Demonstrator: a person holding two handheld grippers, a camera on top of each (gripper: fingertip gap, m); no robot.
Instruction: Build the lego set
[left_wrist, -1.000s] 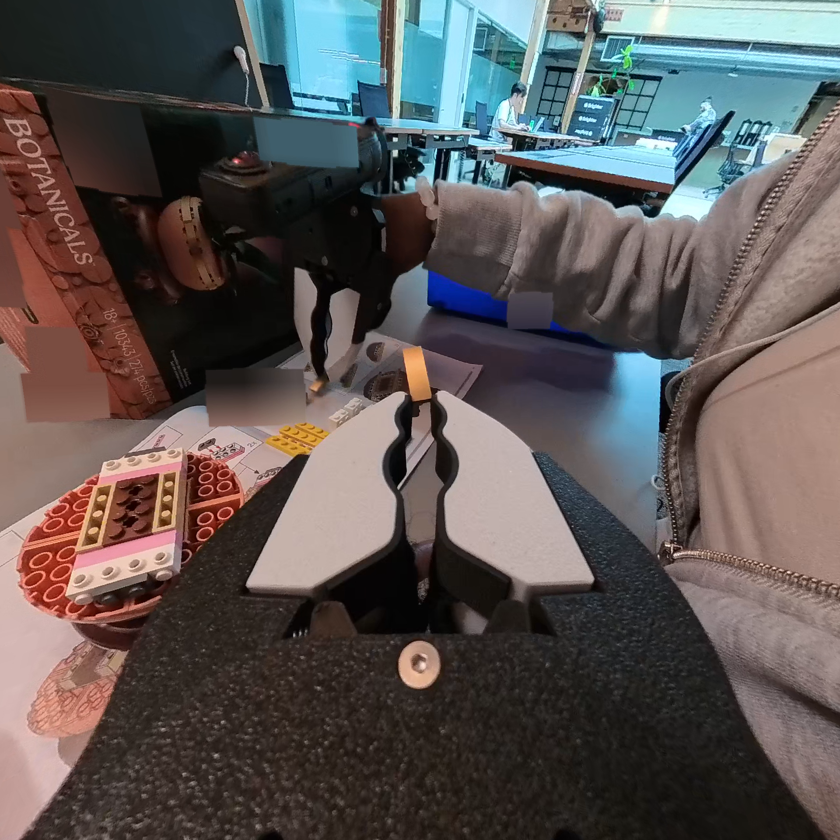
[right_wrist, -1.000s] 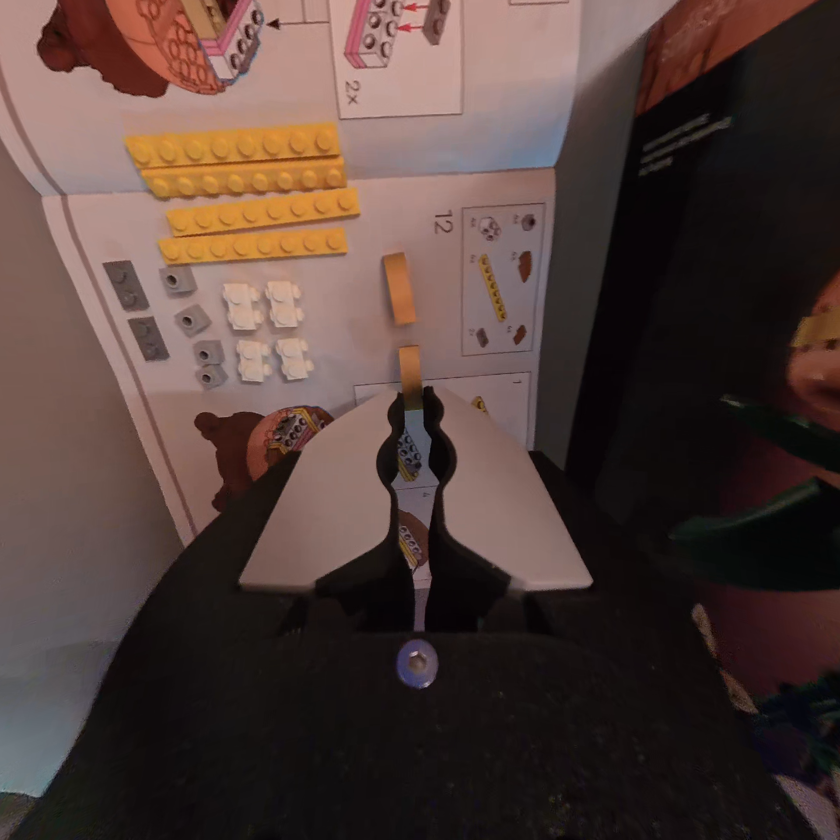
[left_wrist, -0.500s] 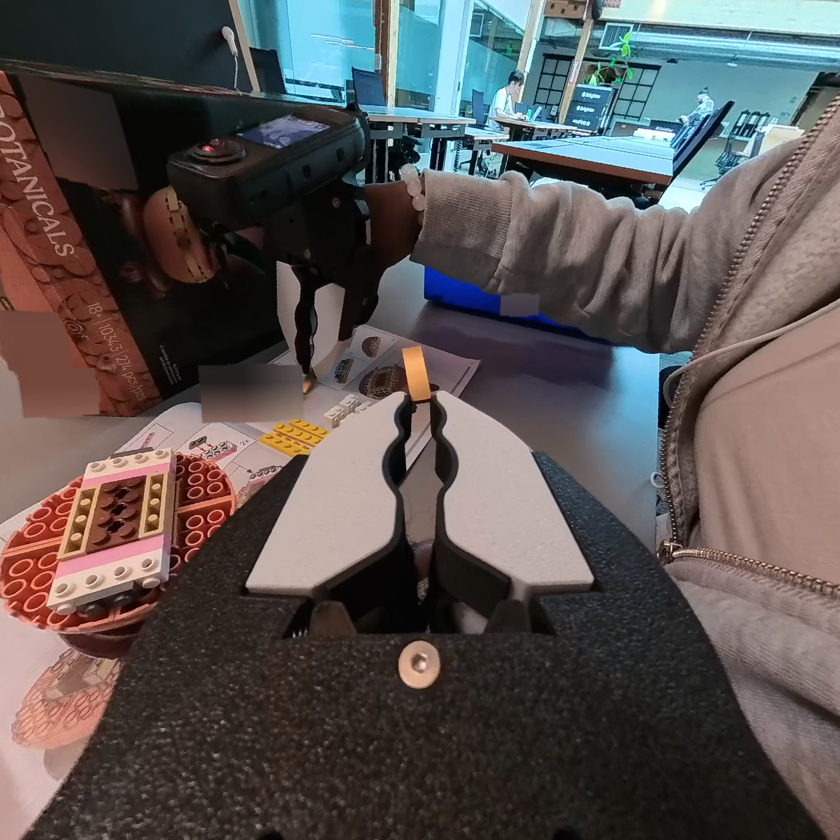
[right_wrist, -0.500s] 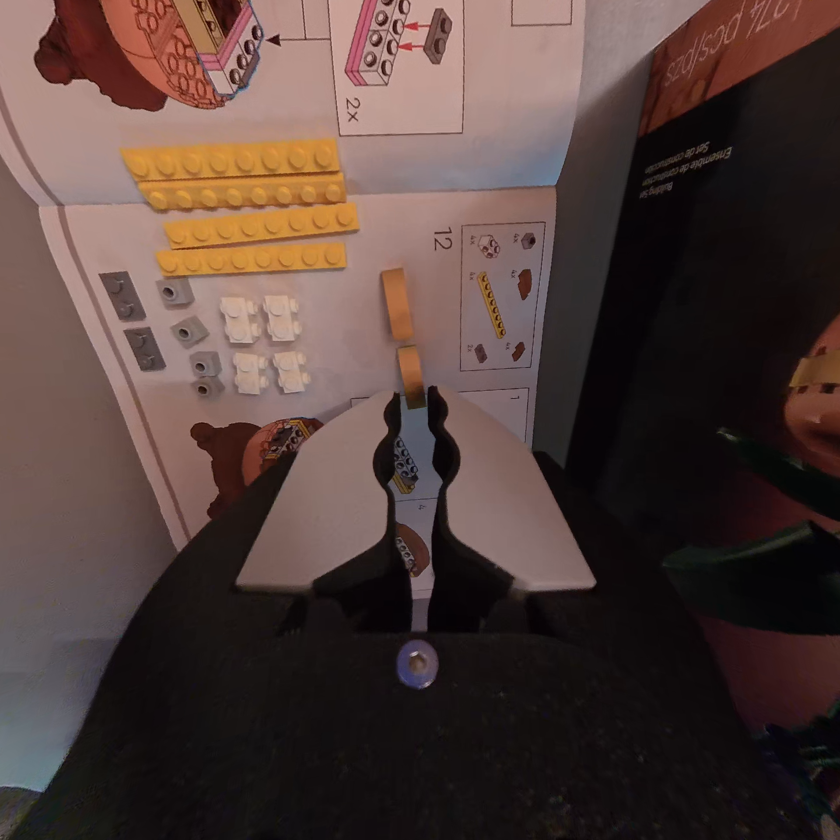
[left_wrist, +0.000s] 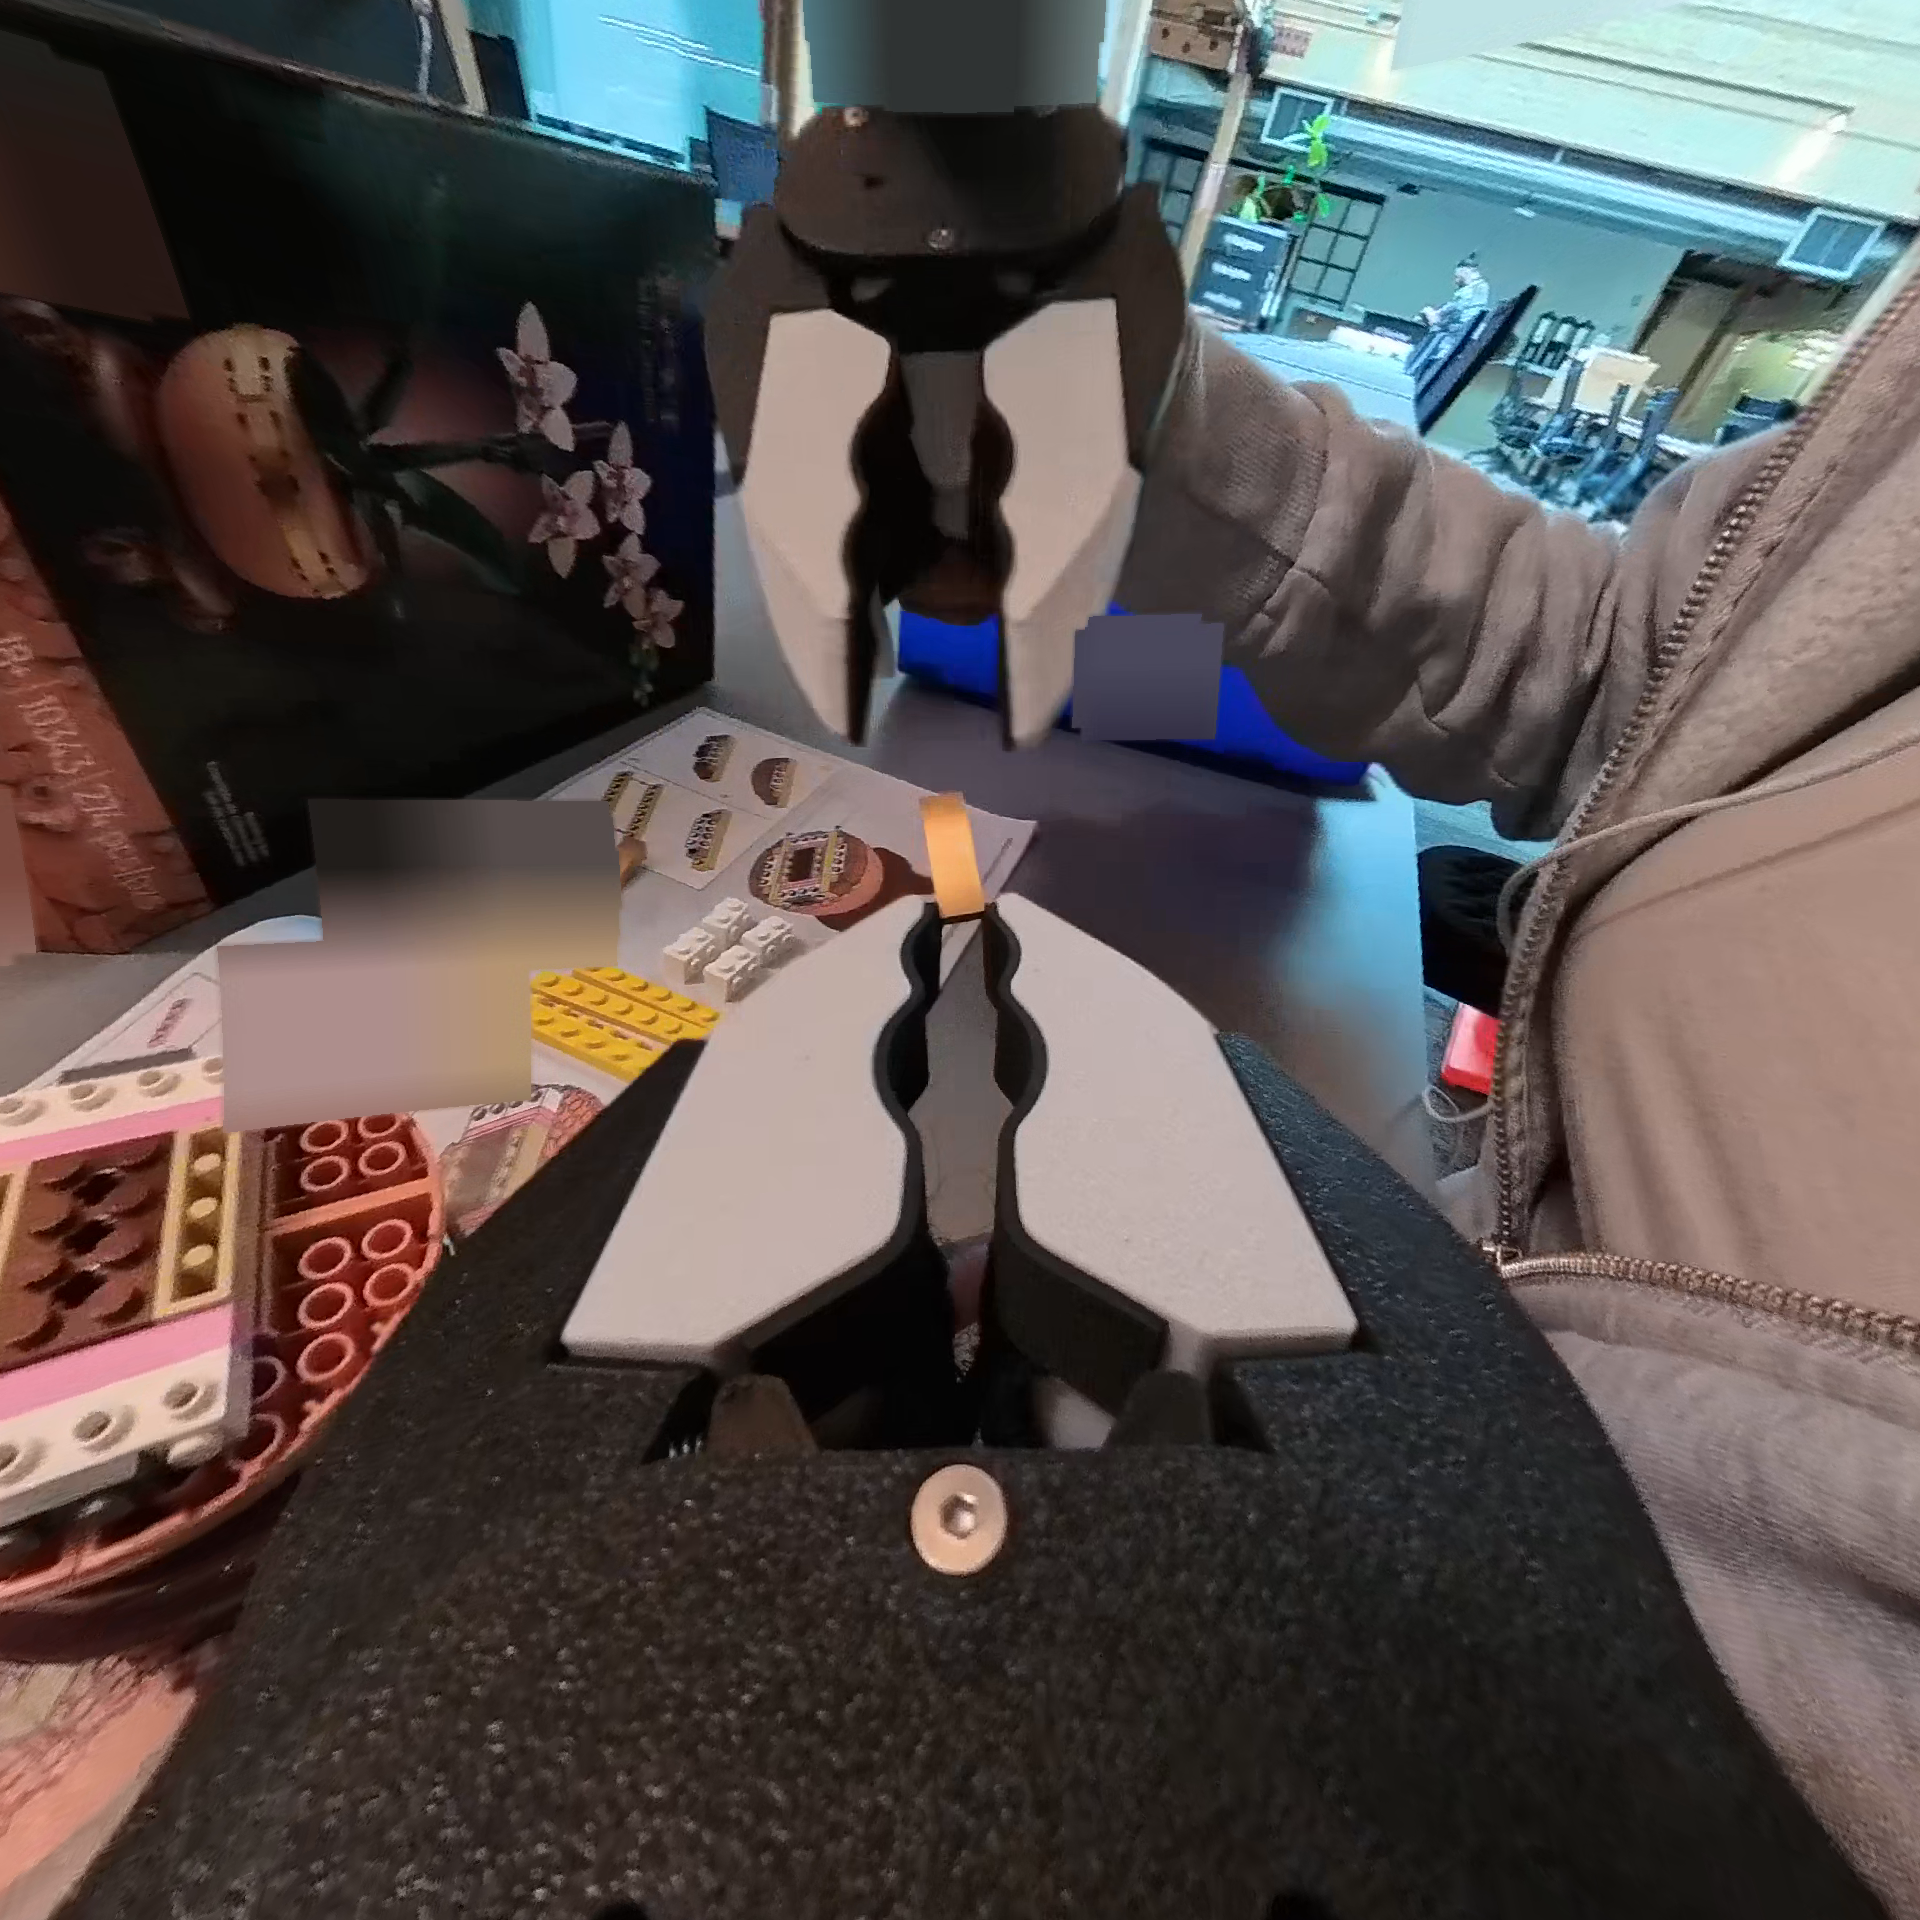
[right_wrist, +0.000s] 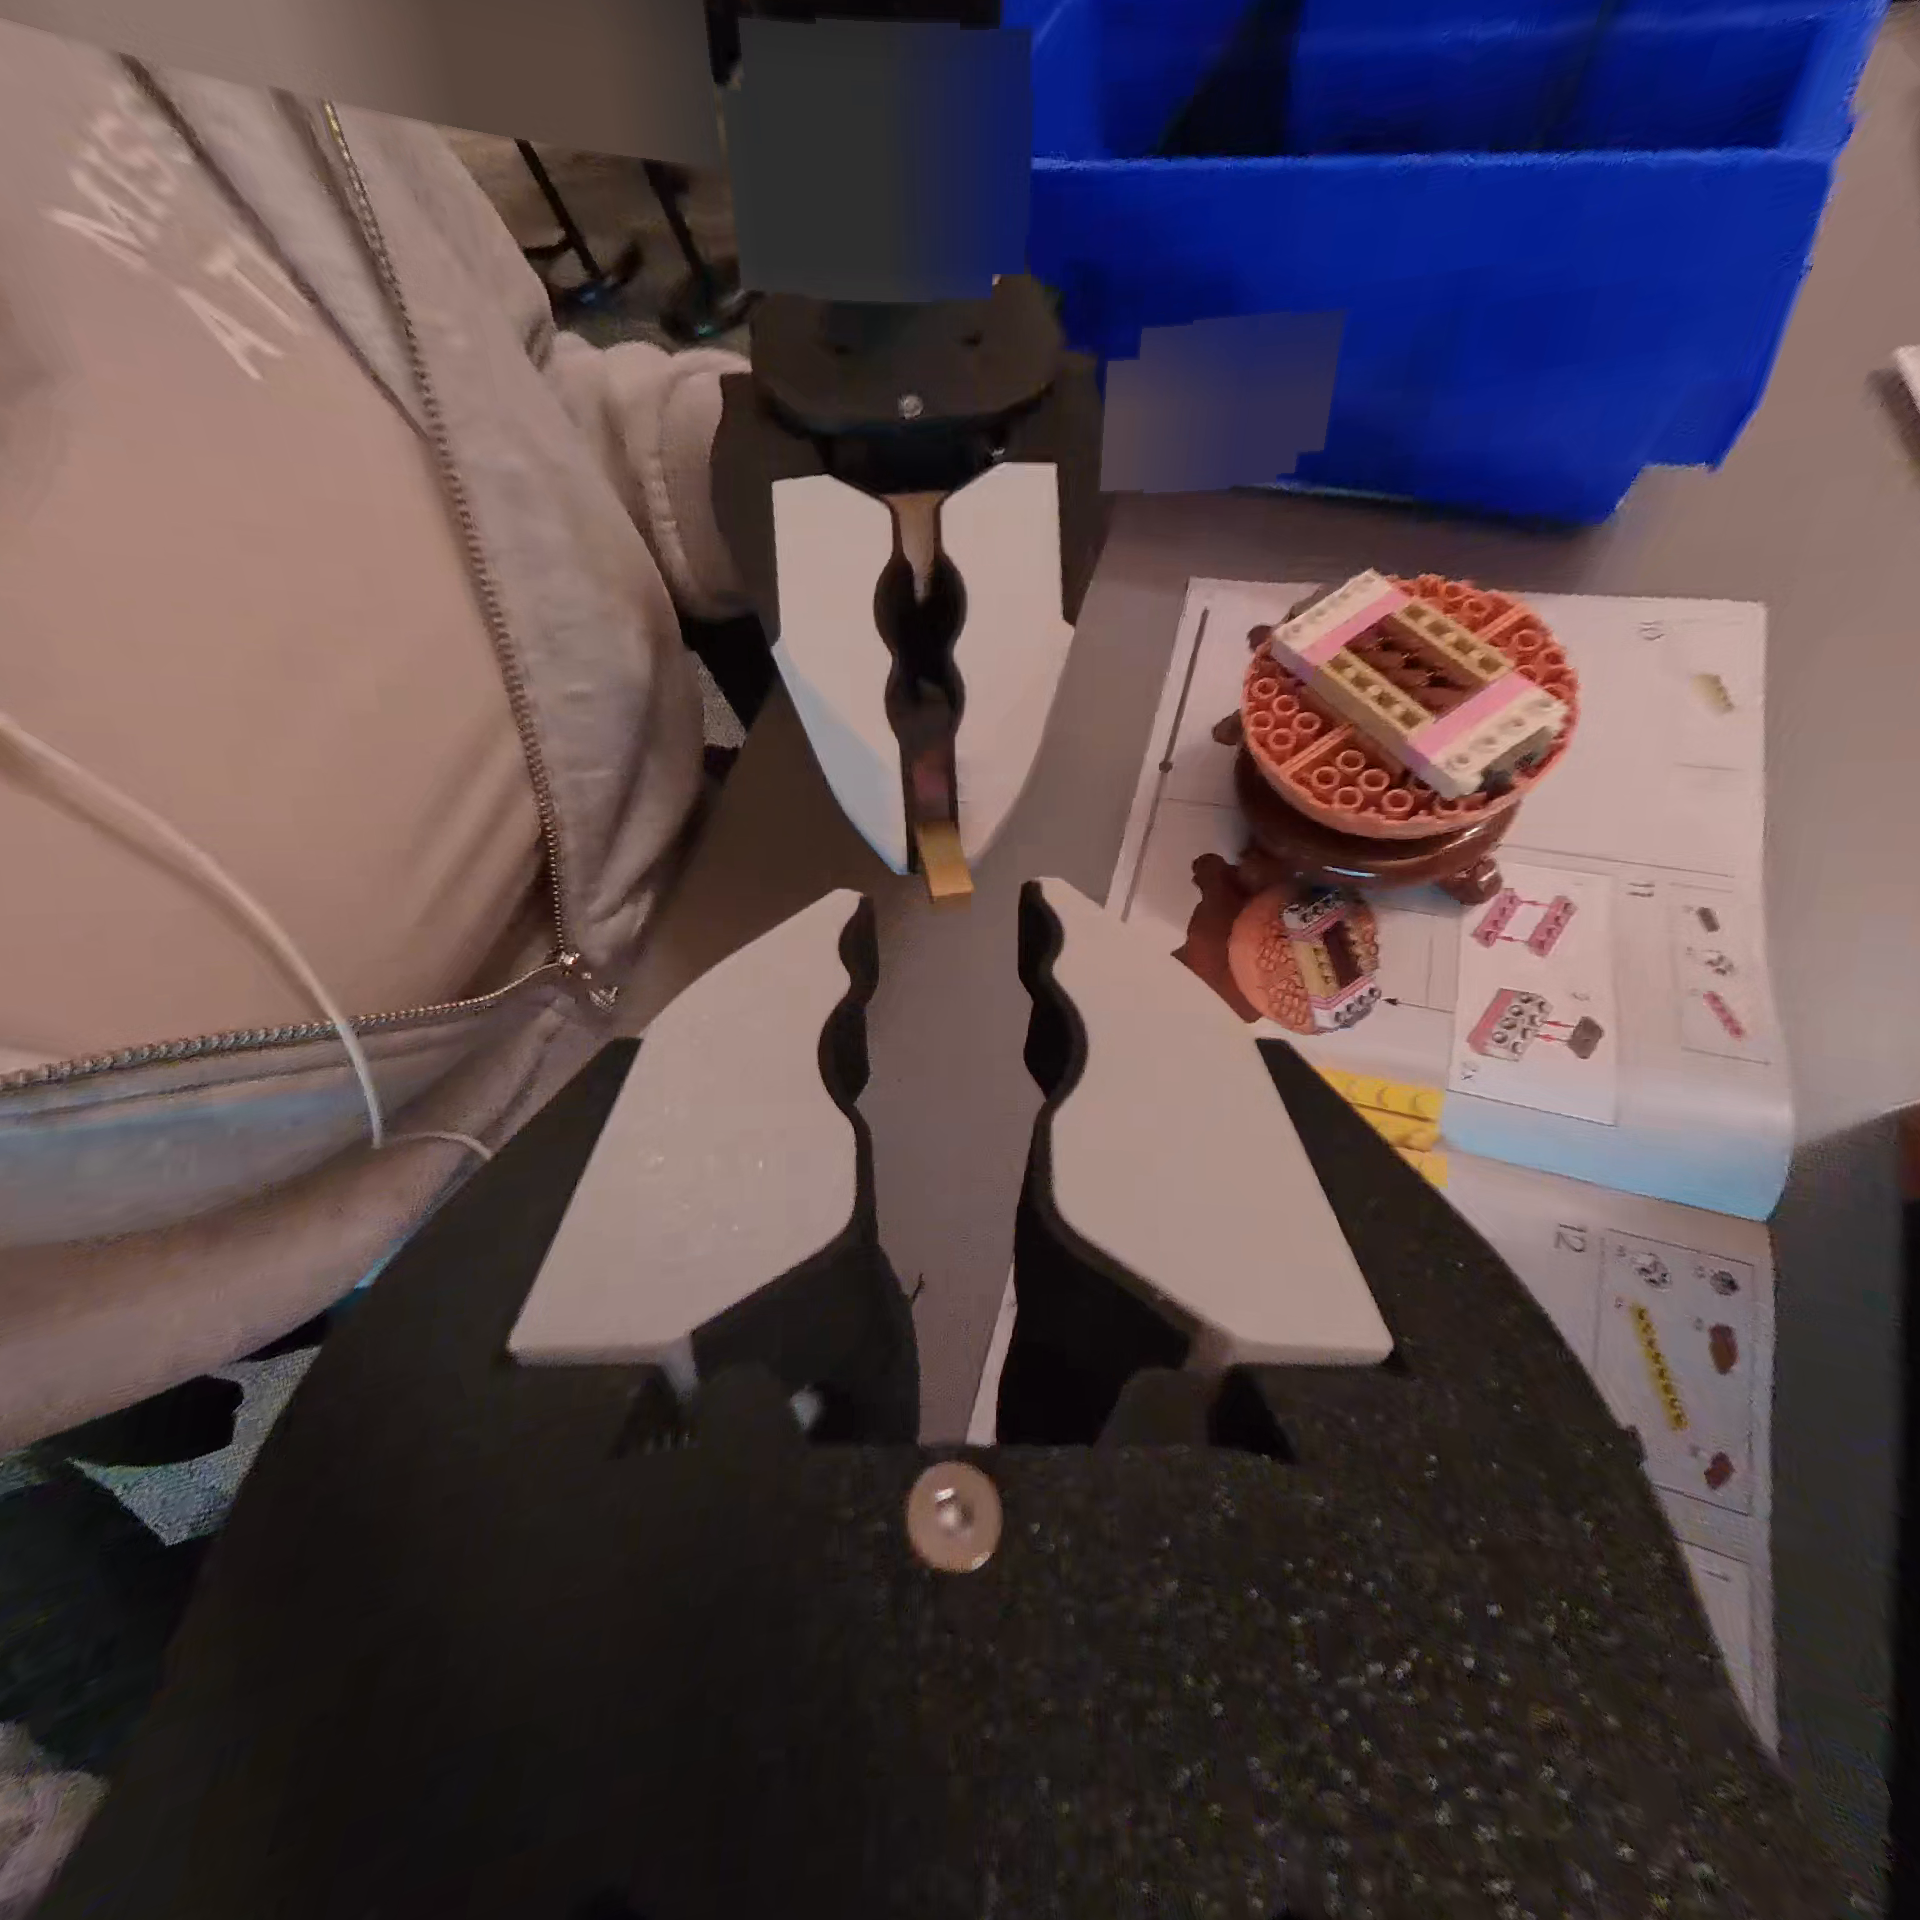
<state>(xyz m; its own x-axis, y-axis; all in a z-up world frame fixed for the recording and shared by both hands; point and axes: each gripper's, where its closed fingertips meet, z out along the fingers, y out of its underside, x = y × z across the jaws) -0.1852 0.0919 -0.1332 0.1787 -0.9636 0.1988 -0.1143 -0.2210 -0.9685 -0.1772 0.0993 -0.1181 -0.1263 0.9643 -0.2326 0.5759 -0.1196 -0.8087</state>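
A small tan piece (left_wrist: 954, 869) sits pinched at the fingertips of the left gripper (left_wrist: 958, 914), held above the table. Facing it, the right gripper (right_wrist: 943, 902) hangs with fingers spread, empty. The round brick model (right_wrist: 1411, 727) stands on the instruction booklet (right_wrist: 1662, 1039) (yellow plates (left_wrist: 621, 1016) nearby).

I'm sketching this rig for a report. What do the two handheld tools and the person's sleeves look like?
Both match: the left tool and right tool have a rough black body with a silver screw, and two pale grey fingers with wavy black inner edges. The sleeve is a grey-beige fleece jacket with a metal zip.
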